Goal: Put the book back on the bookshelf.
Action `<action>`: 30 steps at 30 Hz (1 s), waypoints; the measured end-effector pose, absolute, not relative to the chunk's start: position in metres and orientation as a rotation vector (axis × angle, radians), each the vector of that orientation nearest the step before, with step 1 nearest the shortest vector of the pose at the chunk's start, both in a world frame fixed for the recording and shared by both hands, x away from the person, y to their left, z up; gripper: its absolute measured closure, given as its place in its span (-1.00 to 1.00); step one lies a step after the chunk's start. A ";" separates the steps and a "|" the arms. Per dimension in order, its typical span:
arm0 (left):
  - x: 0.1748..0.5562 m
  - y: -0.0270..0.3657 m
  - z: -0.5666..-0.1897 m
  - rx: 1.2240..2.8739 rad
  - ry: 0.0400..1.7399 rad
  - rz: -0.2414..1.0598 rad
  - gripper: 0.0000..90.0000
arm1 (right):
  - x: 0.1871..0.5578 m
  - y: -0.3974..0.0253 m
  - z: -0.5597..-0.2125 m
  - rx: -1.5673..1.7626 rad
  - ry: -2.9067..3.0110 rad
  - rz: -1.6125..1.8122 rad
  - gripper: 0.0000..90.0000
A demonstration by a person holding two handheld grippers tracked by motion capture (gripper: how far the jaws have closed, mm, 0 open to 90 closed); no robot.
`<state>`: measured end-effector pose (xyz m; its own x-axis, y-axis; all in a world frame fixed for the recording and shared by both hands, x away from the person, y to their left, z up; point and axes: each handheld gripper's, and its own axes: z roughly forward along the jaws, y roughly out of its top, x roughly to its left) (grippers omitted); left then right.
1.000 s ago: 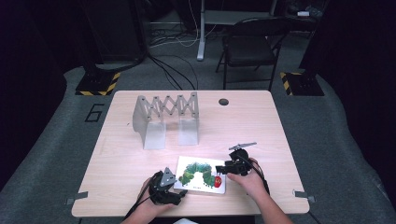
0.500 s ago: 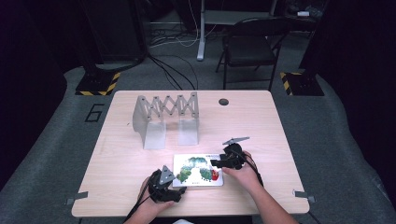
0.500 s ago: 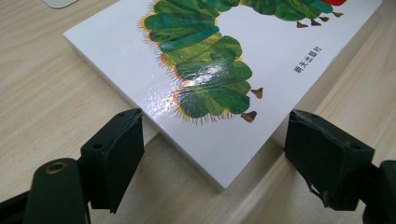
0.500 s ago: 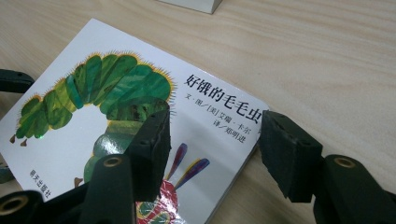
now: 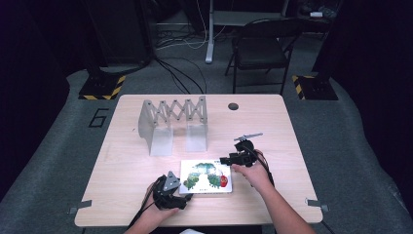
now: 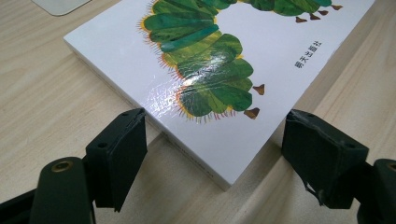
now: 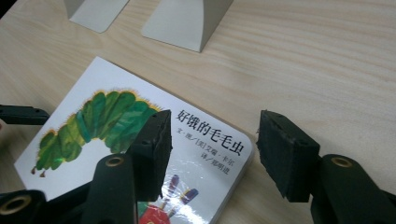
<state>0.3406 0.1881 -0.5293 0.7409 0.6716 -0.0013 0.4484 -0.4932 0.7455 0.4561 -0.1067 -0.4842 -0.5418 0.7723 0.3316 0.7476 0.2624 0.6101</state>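
Nearest the person, the left gripper (image 5: 171, 196) sits at the picture book's (image 5: 206, 176) near-left corner, jaws spread wide astride it, not yet closed. The book lies flat on the table (image 5: 272, 126). The right gripper (image 5: 233, 158), equally wide, hangs over its far-right corner. They seem poised to grasp; next, both must close squarely. Beyond stands the folding rack (image 5: 173, 122).

Board book (image 6: 219, 70): glossy laminated cover, glare on it. Counter (image 7: 327, 60): matt pale wood grain. Tongs (image 6: 210, 154) pads: matt black, rough, frayed. Rack (image 5: 173, 124): smooth matt grey, material unclear.
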 end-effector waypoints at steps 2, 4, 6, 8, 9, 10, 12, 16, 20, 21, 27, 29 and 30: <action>0.342 0.189 -0.529 2.180 0.835 0.374 -0.51 | 0.457 -0.108 -0.488 1.482 2.477 1.146 0.00; 0.343 0.188 -0.529 2.173 0.837 0.374 -0.51 | 0.458 -0.108 -0.490 1.504 2.480 1.147 0.00; 0.344 0.188 -0.530 2.173 0.834 0.378 -0.50 | 0.460 -0.110 -0.492 1.534 2.476 1.170 0.00; 0.344 0.188 -0.530 2.172 0.837 0.384 -0.51 | 0.462 -0.110 -0.495 1.532 2.483 1.169 0.00; 0.345 0.188 -0.529 2.177 0.835 0.392 -0.51 | 0.462 -0.110 -0.497 1.537 2.479 1.177 0.00; 0.345 0.188 -0.529 2.177 0.835 0.392 -0.52 | 0.462 -0.110 -0.497 1.537 2.479 1.177 0.00; 0.345 0.188 -0.529 2.188 0.833 0.380 -0.53 | 0.464 -0.108 -0.499 1.546 2.488 1.171 0.00; 0.345 0.186 -0.530 2.172 0.842 0.381 -0.55 | 0.464 -0.104 -0.502 1.541 2.492 1.161 -0.01; 0.345 0.184 -0.530 2.193 0.834 0.381 -0.66 | 0.464 -0.102 -0.505 1.517 2.513 1.125 -0.03; 0.345 0.184 -0.530 2.189 0.835 0.379 -0.68 | 0.464 -0.102 -0.505 1.524 2.513 1.124 -0.04; 0.345 0.184 -0.530 2.193 0.832 0.370 -0.68 | 0.464 -0.103 -0.506 1.554 2.510 1.117 -0.01; 0.344 0.184 -0.529 2.198 0.830 0.371 -0.67 | 0.464 -0.104 -0.506 1.555 2.507 1.116 0.00; 0.344 0.184 -0.529 2.199 0.831 0.377 -0.67 | 0.463 -0.104 -0.506 1.557 2.507 1.113 0.00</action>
<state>0.3439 0.1838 -0.5292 0.7467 0.6651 0.0114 0.4471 -0.5145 0.7317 0.4634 -0.1036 -0.5062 -0.5126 0.7804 0.3580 0.7891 0.2638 0.5548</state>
